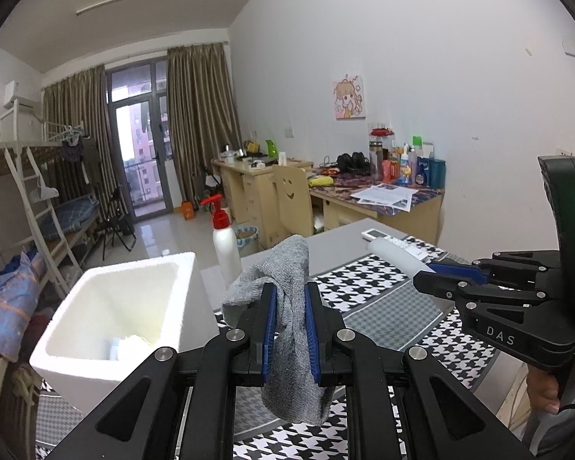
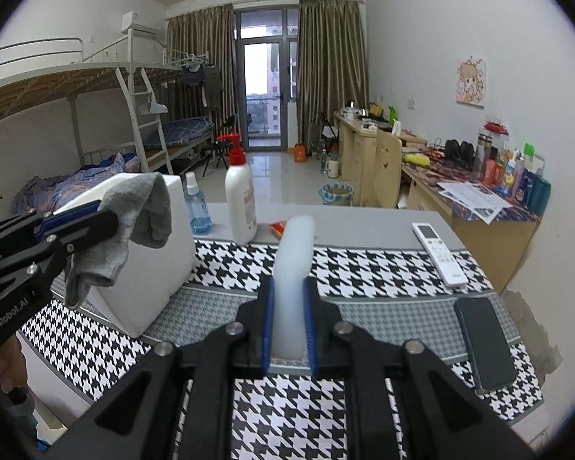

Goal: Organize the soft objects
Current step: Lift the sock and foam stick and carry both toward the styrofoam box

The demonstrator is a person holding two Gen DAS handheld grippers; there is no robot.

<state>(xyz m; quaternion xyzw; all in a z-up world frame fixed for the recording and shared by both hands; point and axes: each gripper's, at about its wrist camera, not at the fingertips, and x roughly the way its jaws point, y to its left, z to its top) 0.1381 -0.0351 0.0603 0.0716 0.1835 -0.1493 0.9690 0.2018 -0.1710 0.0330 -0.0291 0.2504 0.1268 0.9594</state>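
My left gripper point(image 1: 290, 318) is shut on a grey sock point(image 1: 287, 329), which droops on both sides of the blue pads above the table. The same sock point(image 2: 134, 222) shows in the right wrist view, hanging in front of the white foam box point(image 2: 161, 268). That box point(image 1: 134, 306) sits left of the sock; a few pale items lie at its bottom. My right gripper point(image 2: 288, 318) is shut on a white foam strip point(image 2: 292, 268) that sticks up and forward. In the left wrist view the right gripper point(image 1: 437, 274) holds that strip point(image 1: 398, 258) to the right of the sock.
A houndstooth cloth point(image 2: 364, 264) covers the grey table. On it stand a white pump bottle point(image 2: 240, 199) and a blue bottle point(image 2: 197, 211) behind the box; a remote point(image 2: 439, 253) and a dark phone point(image 2: 485, 345) lie on the right. A desk point(image 2: 479, 207) and a bunk bed stand beyond.
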